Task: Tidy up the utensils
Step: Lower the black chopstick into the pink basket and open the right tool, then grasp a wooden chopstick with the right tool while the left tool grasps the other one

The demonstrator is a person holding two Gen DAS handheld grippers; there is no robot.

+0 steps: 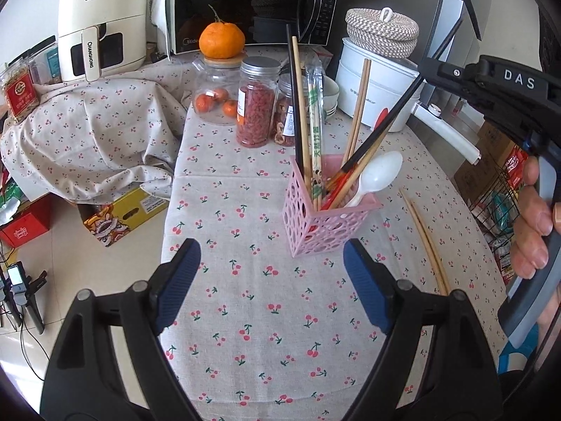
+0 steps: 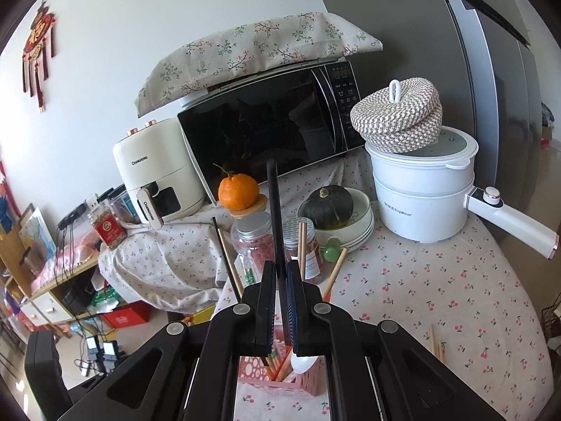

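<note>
A pink perforated utensil holder stands on the cherry-print tablecloth. It holds several chopsticks and a white plastic spoon. My left gripper is open and empty, just in front of the holder. My right gripper is shut on a black chopstick, held above the holder; in the left wrist view the chopstick slants down into the holder from the right gripper. A pair of wooden chopsticks lies on the cloth right of the holder.
Behind the holder stand jars, an orange on a glass jar, a microwave, an air fryer and a white electric pot with a woven lid. A squash in bowls sits by the pot. Boxes lie on the floor at the left.
</note>
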